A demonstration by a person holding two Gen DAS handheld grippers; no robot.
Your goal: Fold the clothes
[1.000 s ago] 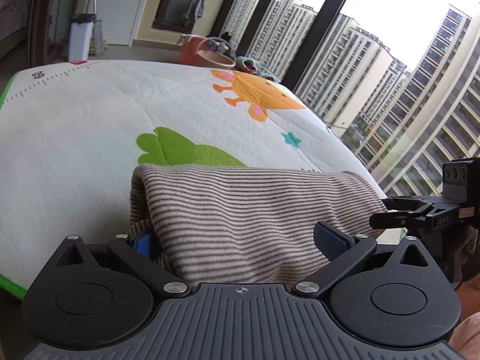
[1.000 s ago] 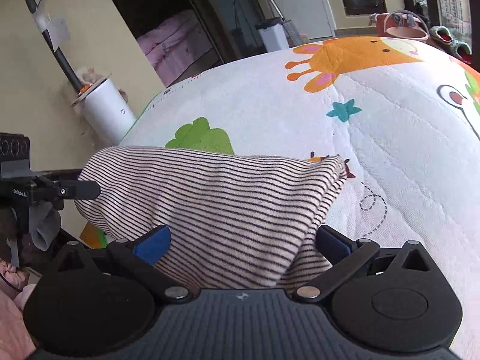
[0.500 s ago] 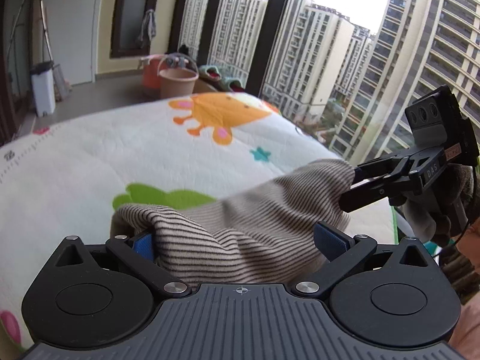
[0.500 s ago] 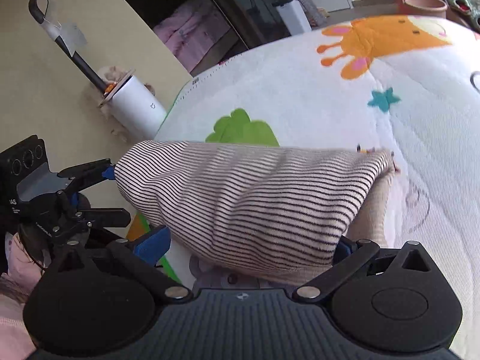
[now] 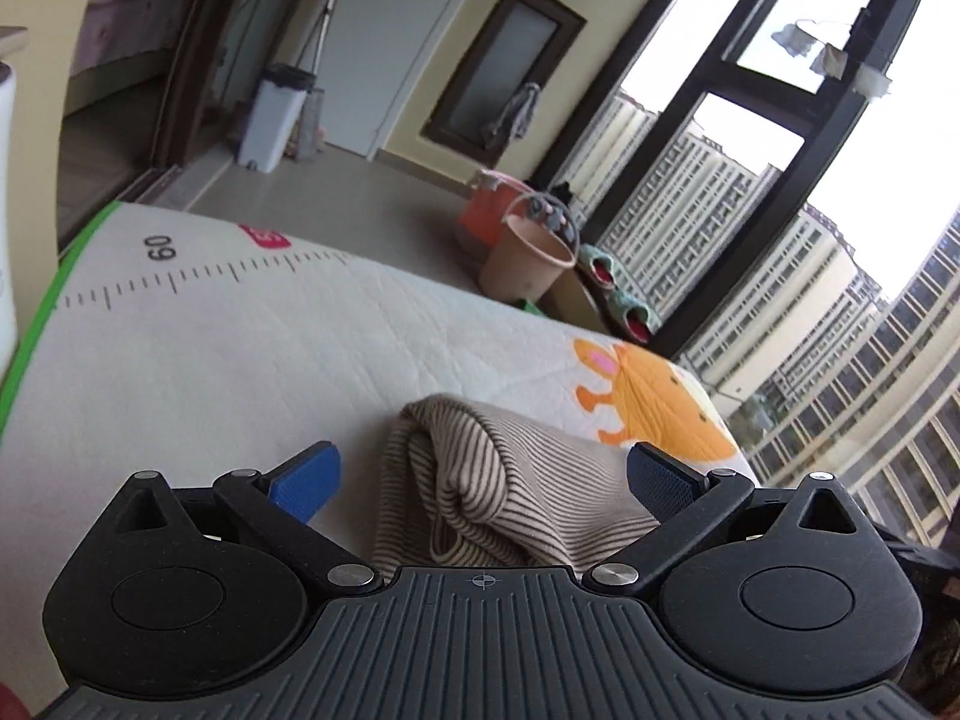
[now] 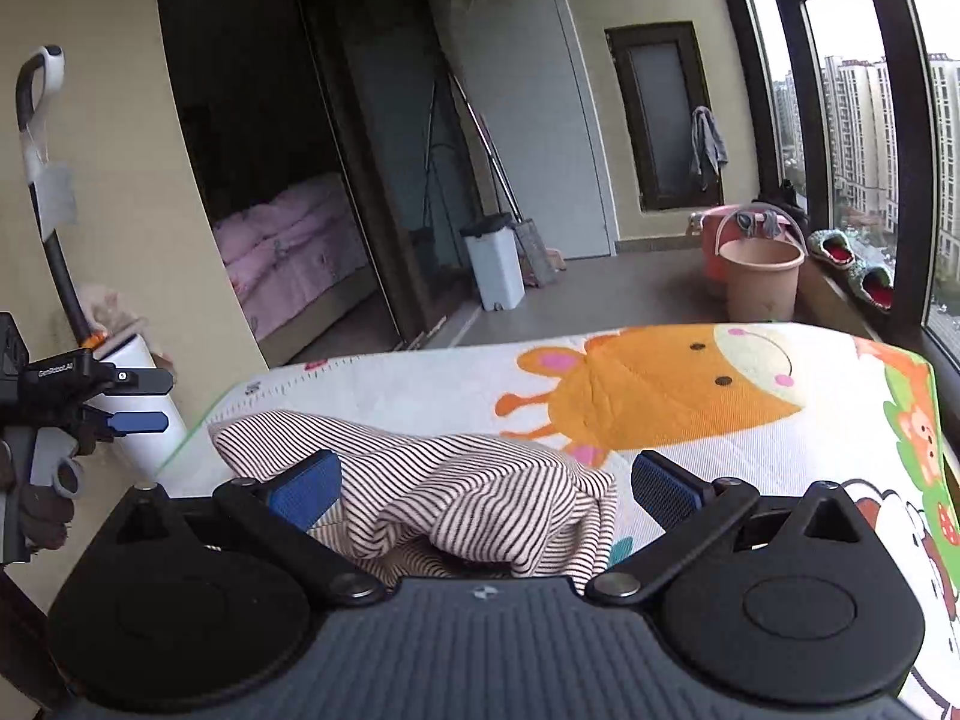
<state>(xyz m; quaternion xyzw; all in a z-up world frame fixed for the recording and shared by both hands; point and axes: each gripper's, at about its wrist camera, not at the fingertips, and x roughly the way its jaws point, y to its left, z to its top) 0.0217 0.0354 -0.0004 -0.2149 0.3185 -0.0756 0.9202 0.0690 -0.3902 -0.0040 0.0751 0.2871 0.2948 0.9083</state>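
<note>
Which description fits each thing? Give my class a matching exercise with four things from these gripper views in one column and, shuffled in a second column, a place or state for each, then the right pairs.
Things
1. striped garment
2. left gripper
3. peach bucket
4. white bin

Descriptions
A. on the floor beyond the mat's far edge, near the window
B. open, blue pads apart, gripping nothing
C. lying bunched on the cartoon mat
D. on the floor by the dark sliding doorway

Pairs: 1-C, 2-B, 3-A, 4-D
</note>
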